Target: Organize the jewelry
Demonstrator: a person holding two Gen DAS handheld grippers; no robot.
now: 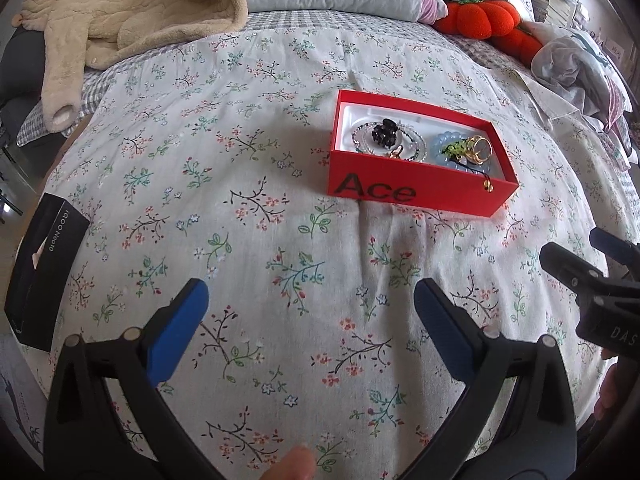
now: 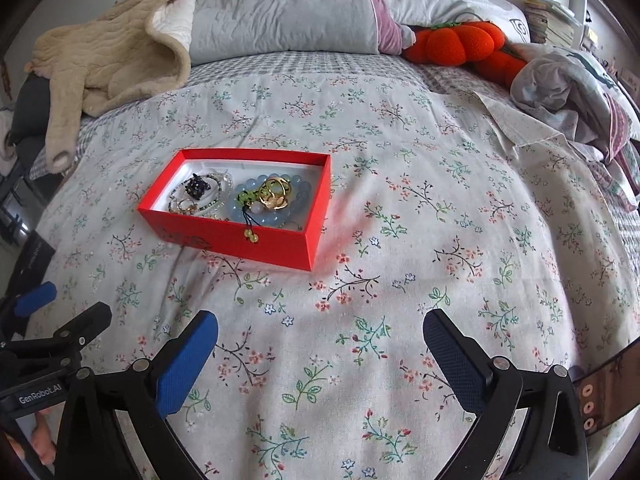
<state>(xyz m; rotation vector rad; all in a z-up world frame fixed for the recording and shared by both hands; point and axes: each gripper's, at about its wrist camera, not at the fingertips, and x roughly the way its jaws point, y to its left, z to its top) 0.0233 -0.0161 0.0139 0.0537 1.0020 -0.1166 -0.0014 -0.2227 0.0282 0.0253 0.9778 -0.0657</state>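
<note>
A: Start big. The bed [image 2: 400, 208] is soft, and the red box [image 2: 240, 240] just sits on the floral cover. Press on the cover close to the box and it may tip.

B: Both grippers are on the near side of the box, well back from it. The left gripper [image 1: 312, 300] has its fingers spread wide, holding nothing; the right gripper [image 2: 320, 332] is the same, wide apart and empty.

A: And the jewelry?

B: All inside the box, as far as I can see. The blue bead bracelet [image 2: 240, 210] lies at the box's right end with the gold rings [image 2: 274, 194] on top; the black hair claw [image 2: 199, 186] sits toward the left end over thin beaded strands.

A: The smallest worry is the charm cord [image 2: 250, 232]. It hangs over the box's near wall.

B: Yes. A finger could snag it and drag the bracelet out.
</note>
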